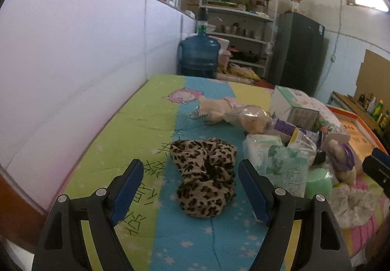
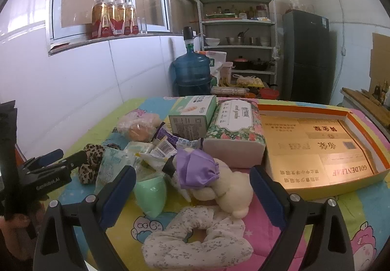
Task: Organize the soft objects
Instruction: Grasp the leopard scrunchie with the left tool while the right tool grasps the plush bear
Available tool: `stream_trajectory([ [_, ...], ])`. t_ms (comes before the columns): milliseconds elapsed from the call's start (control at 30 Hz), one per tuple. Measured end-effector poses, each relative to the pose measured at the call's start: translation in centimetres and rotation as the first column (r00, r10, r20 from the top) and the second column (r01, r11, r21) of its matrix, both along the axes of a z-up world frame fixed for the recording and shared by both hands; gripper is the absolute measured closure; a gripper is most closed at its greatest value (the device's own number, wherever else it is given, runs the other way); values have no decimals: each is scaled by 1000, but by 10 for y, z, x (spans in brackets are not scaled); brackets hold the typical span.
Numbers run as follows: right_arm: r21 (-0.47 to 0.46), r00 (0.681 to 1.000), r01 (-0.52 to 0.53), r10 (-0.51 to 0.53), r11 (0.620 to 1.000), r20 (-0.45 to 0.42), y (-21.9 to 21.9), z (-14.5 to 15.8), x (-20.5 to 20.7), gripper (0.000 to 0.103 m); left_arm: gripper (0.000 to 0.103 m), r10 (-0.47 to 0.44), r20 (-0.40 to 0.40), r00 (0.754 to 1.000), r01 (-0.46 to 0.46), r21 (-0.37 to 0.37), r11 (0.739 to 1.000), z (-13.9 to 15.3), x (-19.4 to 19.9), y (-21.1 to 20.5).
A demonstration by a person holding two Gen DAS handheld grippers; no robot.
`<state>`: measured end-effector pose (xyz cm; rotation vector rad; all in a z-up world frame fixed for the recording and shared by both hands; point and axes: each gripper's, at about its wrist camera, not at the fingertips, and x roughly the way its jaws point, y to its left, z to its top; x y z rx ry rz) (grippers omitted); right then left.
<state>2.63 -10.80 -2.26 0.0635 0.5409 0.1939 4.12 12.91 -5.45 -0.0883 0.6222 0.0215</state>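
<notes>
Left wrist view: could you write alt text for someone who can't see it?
An open two-finger gripper hovers over a leopard-print scrunchie lying on a colourful cartoon bedsheet. To the right sits a clutter of packets, a green sponge and a plush toy; a water jug and shelves stand behind.

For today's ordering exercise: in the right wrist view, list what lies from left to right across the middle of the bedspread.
Leopard-print fabric scrunchie → mint-green soft pouch → cream plush toy with purple satin cap → shallow orange-rimmed cardboard tray.
</notes>
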Motion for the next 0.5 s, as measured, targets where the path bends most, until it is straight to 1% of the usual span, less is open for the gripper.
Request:
stream_trajectory([
  [133,4,1000,-3,3,1000,-15,1,-1,1,8,22,-46,-41,998,44,-38,998,-11,13,6],
  [267,1,1000,3,-3,1000,-13,1,-1,0,8,22,-65,-86,994,60,-64,996,-24,25,7],
  [300,1,1000,7,-7,1000,-11,1,-1,0,8,23,-73,-111,991,65,-74,995,-27,29,7],
  [333,1,1000,11,-11,1000,-10,1,-1,0,8,26,-77,-113,991,68,-79,995,-27,30,8],
  [400,5,1000,20,-20,1000,-8,-2,-1,-1,8,26,-69,-130,989,59,-81,995,-28,35,8],
  [467,7,1000,26,-26,1000,-8,-5,-1,0,8,39,-78,-180,981,63,-90,994,-33,43,7],
  [500,7,1000,28,-28,1000,-10,-7,-1,0,8,43,-74,-181,981,61,-74,995,-34,45,4],
])
